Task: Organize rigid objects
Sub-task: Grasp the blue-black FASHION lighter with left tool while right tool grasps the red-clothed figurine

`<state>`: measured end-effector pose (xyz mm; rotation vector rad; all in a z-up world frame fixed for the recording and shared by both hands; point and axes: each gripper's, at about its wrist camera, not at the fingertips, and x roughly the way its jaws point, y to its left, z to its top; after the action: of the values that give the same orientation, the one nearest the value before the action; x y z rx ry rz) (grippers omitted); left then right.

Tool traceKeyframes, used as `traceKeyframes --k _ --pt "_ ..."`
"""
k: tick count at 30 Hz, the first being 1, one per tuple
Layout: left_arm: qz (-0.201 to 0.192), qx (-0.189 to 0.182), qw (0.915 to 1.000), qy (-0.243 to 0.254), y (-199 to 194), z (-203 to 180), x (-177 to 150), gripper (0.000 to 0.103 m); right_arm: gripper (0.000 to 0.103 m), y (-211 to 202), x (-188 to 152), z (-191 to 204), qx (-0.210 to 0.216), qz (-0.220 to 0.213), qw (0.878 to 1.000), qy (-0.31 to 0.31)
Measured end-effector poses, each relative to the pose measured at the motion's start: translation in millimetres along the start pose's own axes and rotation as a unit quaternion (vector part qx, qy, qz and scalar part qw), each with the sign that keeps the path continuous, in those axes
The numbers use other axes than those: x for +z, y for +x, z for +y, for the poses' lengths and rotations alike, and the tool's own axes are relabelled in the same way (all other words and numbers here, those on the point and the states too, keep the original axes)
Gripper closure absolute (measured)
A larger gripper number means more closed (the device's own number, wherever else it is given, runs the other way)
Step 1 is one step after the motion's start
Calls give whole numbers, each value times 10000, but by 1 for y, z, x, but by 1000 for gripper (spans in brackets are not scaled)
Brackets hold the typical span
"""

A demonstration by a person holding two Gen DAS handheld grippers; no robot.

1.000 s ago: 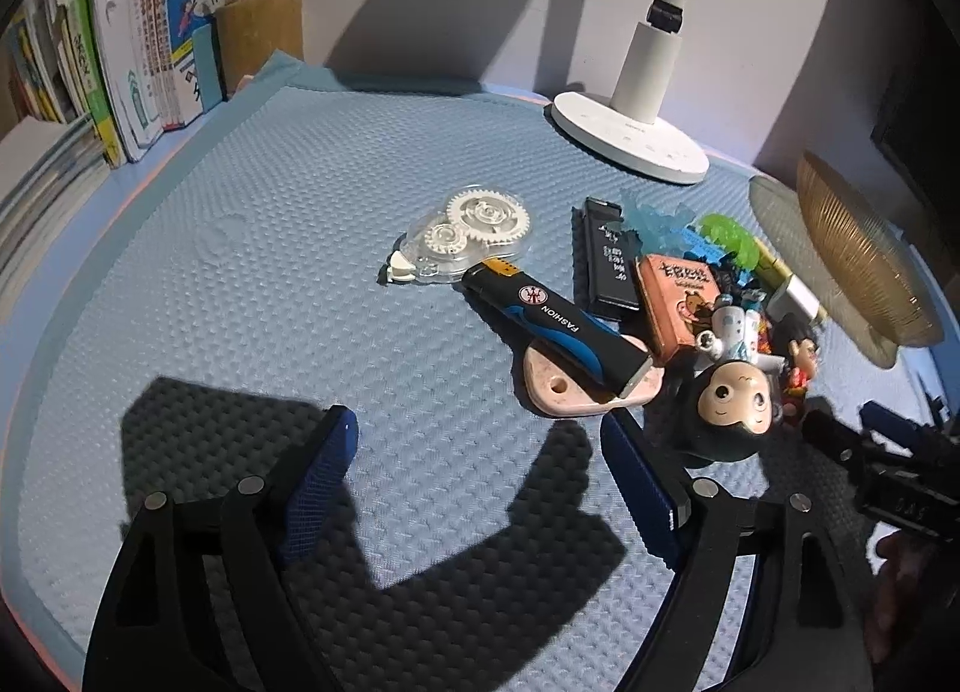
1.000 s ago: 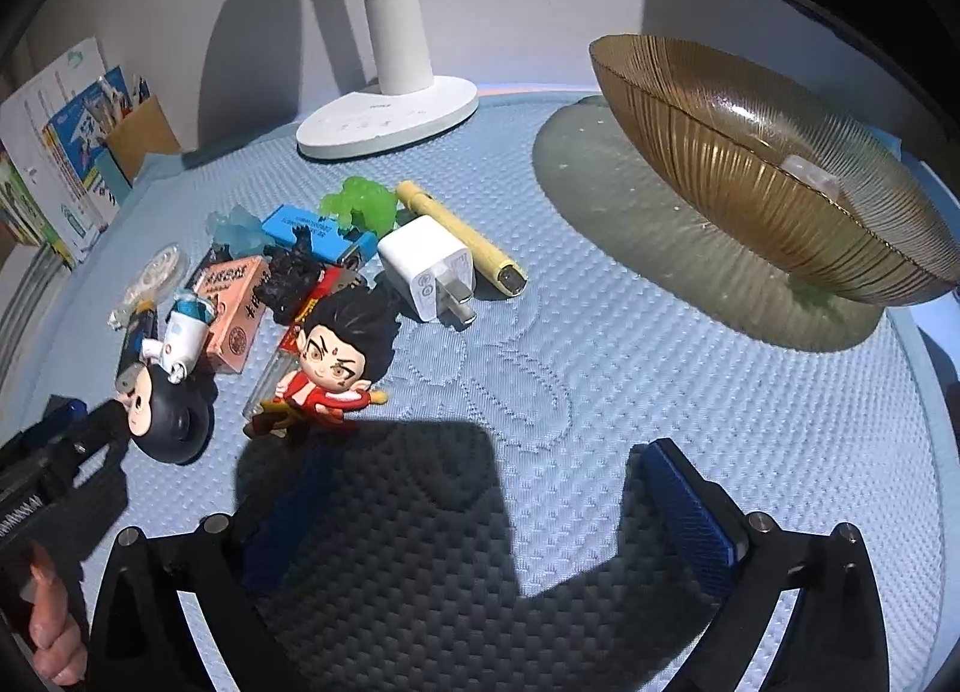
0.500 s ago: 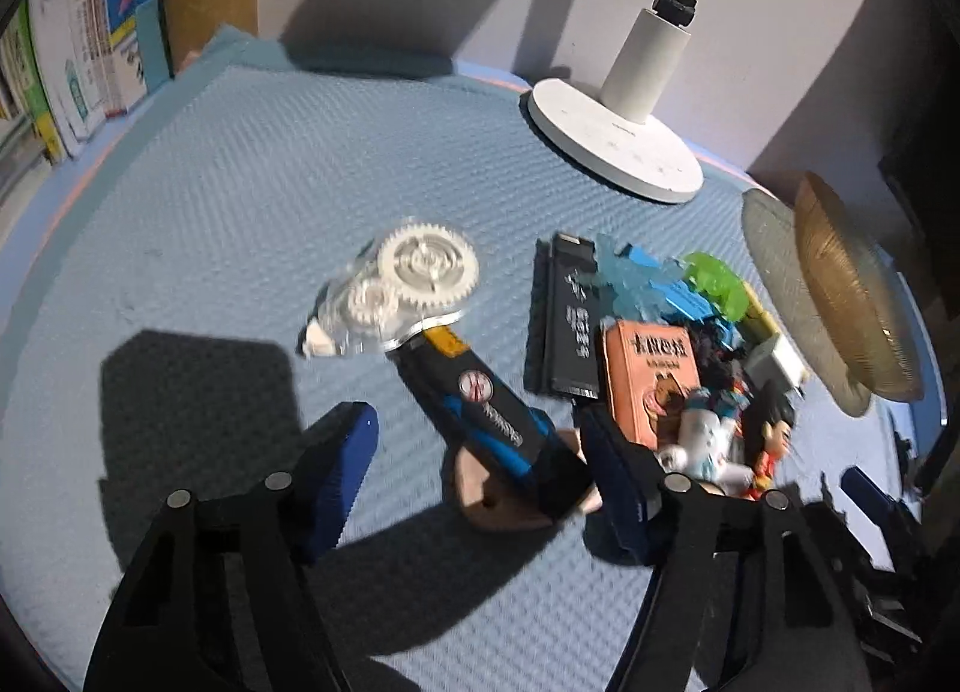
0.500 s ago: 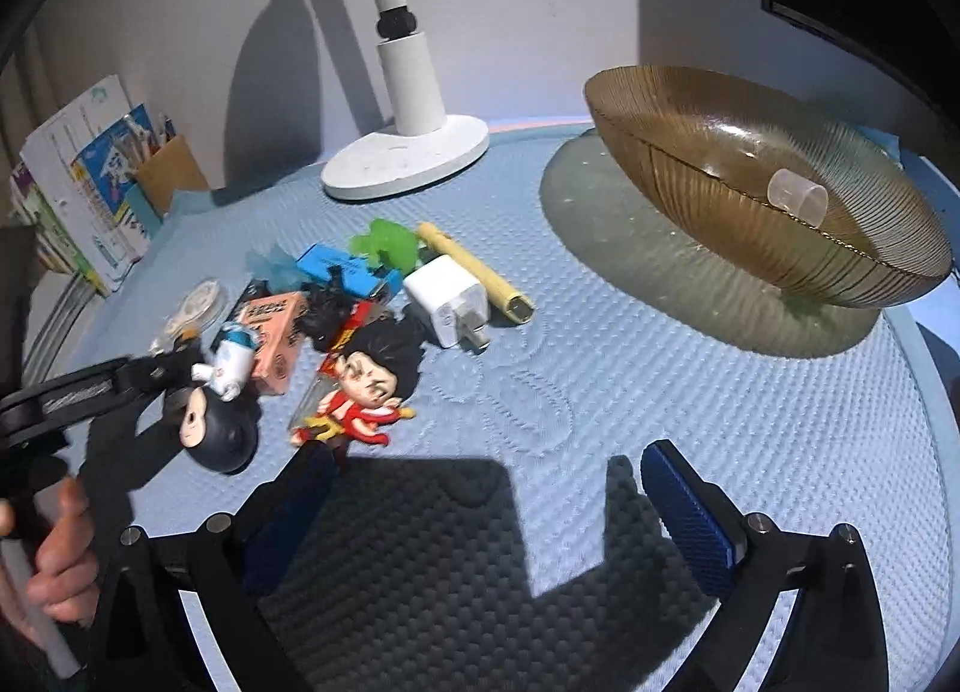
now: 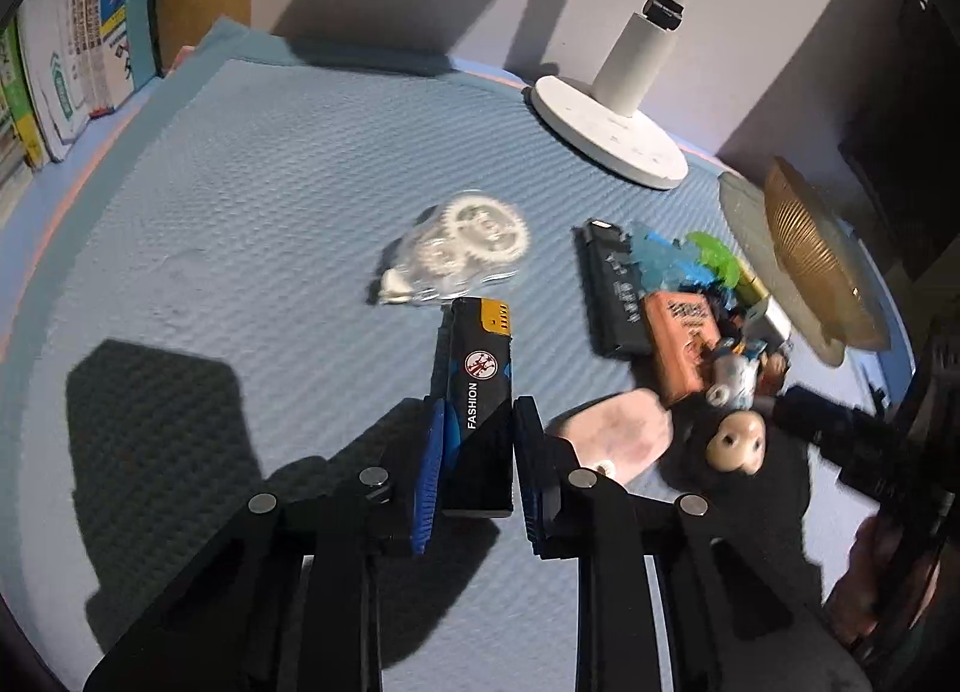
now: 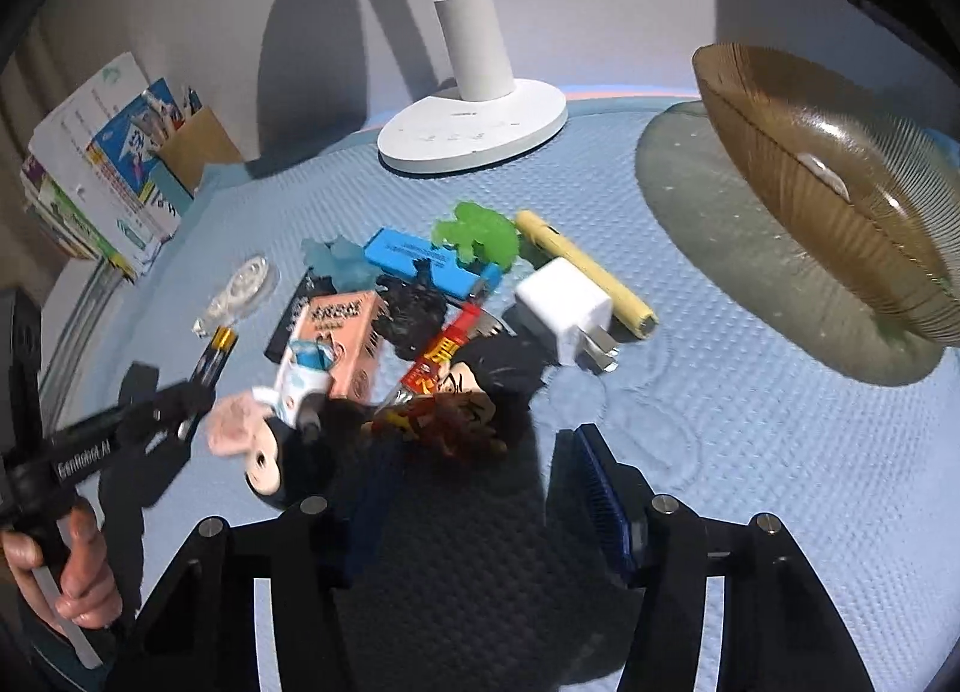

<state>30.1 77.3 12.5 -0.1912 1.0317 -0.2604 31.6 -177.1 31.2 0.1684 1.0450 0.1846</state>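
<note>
My left gripper (image 5: 477, 452) is shut on a black lighter (image 5: 480, 380) with a gold end and the word FASHION, which sticks out forward between the blue pads. In the right wrist view the same lighter (image 6: 216, 356) shows in the left gripper (image 6: 174, 404), which a hand holds. My right gripper (image 6: 486, 482) has its jaws closing. A red-clad figurine with black hair (image 6: 462, 410) lies between the fingertips, and the right pad (image 6: 600, 500) stands apart from it. Both sit at the near edge of a pile of small objects on the blue mat (image 5: 270, 200).
In the pile are a white charger (image 6: 564, 308), a yellow pen (image 6: 582, 260), an orange box (image 6: 342, 332), a black-headed doll (image 5: 738, 446) and a pink piece (image 5: 618, 434). A correction tape (image 5: 462, 248) lies apart. An amber bowl (image 6: 840, 200) stands right, a lamp base (image 6: 474, 128) behind, books (image 5: 60, 62) left.
My left gripper moved forward over the lighter and closed on it. My right gripper came closer to the figurine and its jaws narrowed around it.
</note>
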Motion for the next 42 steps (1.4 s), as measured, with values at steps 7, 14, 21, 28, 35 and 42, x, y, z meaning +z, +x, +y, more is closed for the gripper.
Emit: traceKeyframes --k 7,14,21,28,35,42 --pt "7 144 9994 302 5 -17 2 68 57 4 4 5 229 -69 9995 195" --pt "-266 653 9958 585 8 -31 -1 83 81 -4 -1 -3 456 -188 9988 79" --pt "-422 364 9977 373 3 -20 -5 83 93 -25 -8 -17 386 -89 9988 -282" --pt "-524 110 9983 232 1 -12 -7 83 50 -17 1 -2 157 77 9952 -958" --pt "-573 181 9977 309 2 -14 -8 83 51 18 20 6 524 276 9940 -921" --pt "-598 249 9972 368 2 -15 -9 83 58 -17 -1 0 185 27 9981 -586"
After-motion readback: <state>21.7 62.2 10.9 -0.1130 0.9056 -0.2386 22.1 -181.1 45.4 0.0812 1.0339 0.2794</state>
